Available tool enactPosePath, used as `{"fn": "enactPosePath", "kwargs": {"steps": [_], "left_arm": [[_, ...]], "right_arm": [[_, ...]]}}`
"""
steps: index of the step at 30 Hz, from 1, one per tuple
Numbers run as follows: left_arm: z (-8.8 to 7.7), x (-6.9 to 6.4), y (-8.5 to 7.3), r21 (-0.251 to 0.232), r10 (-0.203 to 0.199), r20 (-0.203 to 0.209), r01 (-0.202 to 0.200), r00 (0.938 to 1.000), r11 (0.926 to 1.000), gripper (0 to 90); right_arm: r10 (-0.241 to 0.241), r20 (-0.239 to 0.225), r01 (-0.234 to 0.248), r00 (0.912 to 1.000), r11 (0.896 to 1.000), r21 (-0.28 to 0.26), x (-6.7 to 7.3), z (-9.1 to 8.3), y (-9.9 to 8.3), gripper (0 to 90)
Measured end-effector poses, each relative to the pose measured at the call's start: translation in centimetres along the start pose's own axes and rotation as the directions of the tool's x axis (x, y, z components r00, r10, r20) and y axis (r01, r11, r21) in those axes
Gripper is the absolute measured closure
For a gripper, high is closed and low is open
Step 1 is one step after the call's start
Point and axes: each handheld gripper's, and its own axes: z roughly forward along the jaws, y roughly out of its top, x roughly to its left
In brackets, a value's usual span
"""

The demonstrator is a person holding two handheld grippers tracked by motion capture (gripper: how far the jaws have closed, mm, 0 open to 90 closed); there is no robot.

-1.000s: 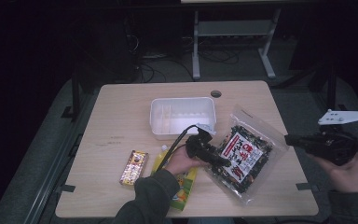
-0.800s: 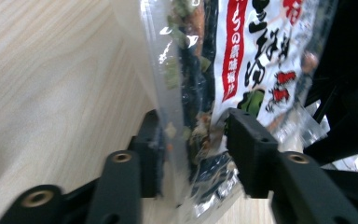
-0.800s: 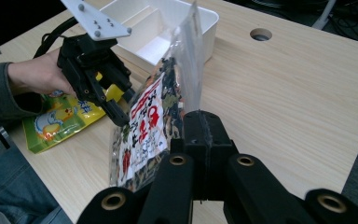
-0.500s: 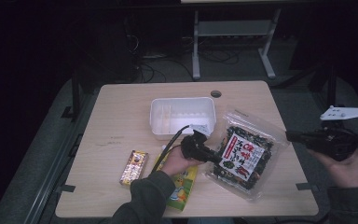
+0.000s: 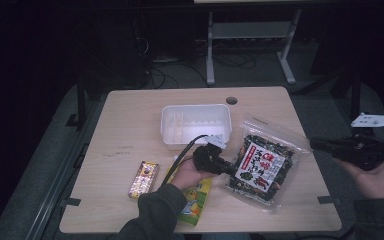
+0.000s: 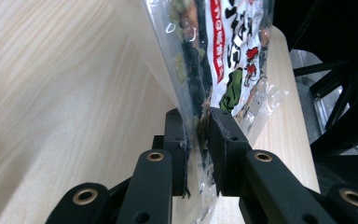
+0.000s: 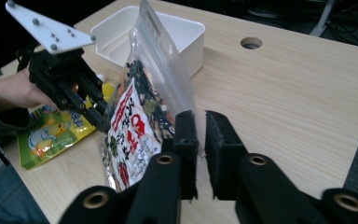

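since a second ago left gripper (image 6: 196, 135) clamped the snack bag's (image 5: 263, 165) edge, frame centre; right gripper (image 7: 201, 140), far right, slightly parted, empty.

Wooden table (image 5: 130, 125) carries white tub (image 5: 196, 125), candy bar (image 5: 144, 179) (lying flat).

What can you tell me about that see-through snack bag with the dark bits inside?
The snack bag is a clear, crinkly plastic pouch with dark leafy pieces inside and a red-and-white printed label with black characters. It sits near the right front of the wooden table, just right of the white tub. Its left edge is lifted, pinched between the pads of the left gripper, whose jaws have just closed on it. The right gripper is off to its right, apart from it.
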Motion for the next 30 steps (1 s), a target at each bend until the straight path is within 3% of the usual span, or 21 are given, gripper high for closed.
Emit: {"fn": "enactPosePath", "kwargs": {"steps": [2, 7, 12, 18, 22, 30], "left_arm": [[0.1, 0.1, -0.1, 0.001, -0.008, -0.003, 0.008, 1.0000, 1.0000, 78.0], [0.1, 0.1, -0.1, -0.003, -0.007, -0.005, 0.007, 1.0000, 1.0000, 78.5], [0.0, 0.0, -0.1, -0.007, -0.001, -0.006, 0.001, 1.0000, 1.0000, 78.9], [0.0, 0.0, -0.2, -0.011, -0.002, -0.010, 0.002, 0.9999, 0.9999, 79.0], [0.0, 0.0, -0.2, -0.015, -0.002, -0.015, 0.001, 0.9999, 0.9999, 79.0], [0.0, 0.0, -0.2, -0.020, -0.002, -0.018, 0.001, 0.9998, 0.9998, 79.0]], "right_arm": [[0.013, -0.026, -0.013, 0.9996, 1.000, -0.010, -0.5, 0.1, -0.2, 81.1], [0.023, -0.025, -0.023, 0.9994, 1.000, -0.012, -1.4, 0.7, -0.6, 80.5], [0.040, -0.011, -0.040, 0.9992, 0.999, -0.025, -1.9, 0.6, -1.1, 70.3], [0.064, -0.022, -0.065, 0.9977, 0.997, -0.040, -2.3, 0.8, -2.1, 47.3], [0.087, -0.045, -0.089, 0.9951, 0.996, -0.032, -2.5, 1.4, -2.8, 41.3], [0.113, -0.080, -0.113, 0.9903, 0.994, 0.002, -2.7, 3.5, -3.9, 38.9]]}}
